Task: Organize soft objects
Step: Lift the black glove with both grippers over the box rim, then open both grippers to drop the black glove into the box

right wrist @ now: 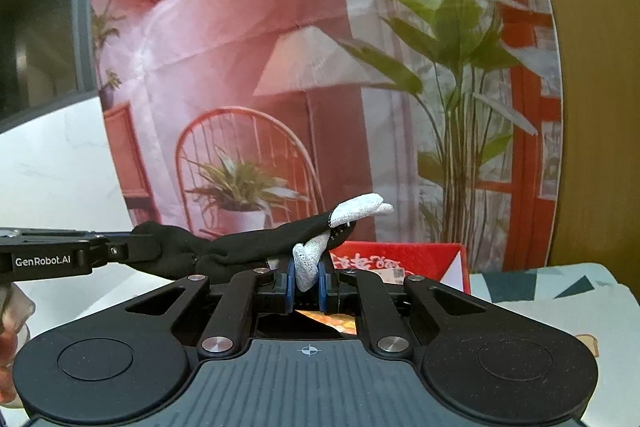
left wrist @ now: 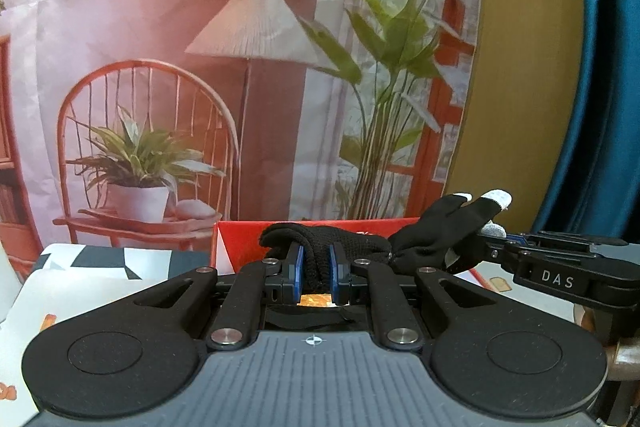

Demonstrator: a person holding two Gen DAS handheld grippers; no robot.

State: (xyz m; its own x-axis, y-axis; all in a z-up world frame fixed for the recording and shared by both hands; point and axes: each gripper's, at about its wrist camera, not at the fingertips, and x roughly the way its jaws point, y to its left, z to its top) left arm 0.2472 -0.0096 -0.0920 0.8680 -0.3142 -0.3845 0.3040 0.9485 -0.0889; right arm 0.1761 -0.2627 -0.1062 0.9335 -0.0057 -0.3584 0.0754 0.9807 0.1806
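- Both grippers are clamped on the same black glove (left wrist: 424,231), stretching it between them above the table.
- Seen from its own camera, the left gripper (left wrist: 317,267) has its blue pads (left wrist: 297,269) pressed together on the knitted cuff end of the glove, which bunches up over the fingertips.
- From there the glove runs off to the right, where its white-tipped fingers (left wrist: 496,199) stick up just beside the right gripper (left wrist: 516,245), which comes in from the right edge with "DAS" printed on its side.
- On the right wrist camera, the right gripper (right wrist: 307,279) pinches one white fingertip (right wrist: 306,263) of the glove between its blue pads.
- Two more white tips (right wrist: 362,209) poke up and to the right above it, held free in the air.
- At the other end, the black body of the glove slopes down to the left into the left gripper (right wrist: 140,247), which carries the label "GenRobot.AI".
- A red box (right wrist: 400,257) sits on the table right behind the glove, open at the top; the glove hangs in front of and slightly above its near rim.
- Beneath it all, the table (right wrist: 560,291) wears a pale cloth with dark geometric patches.
- Behind everything hangs a printed backdrop (left wrist: 200,27) showing a pink room with a lamp, a chair and potted plants.
- Something orange shows through the gap under each gripper's pads, too hidden to identify.
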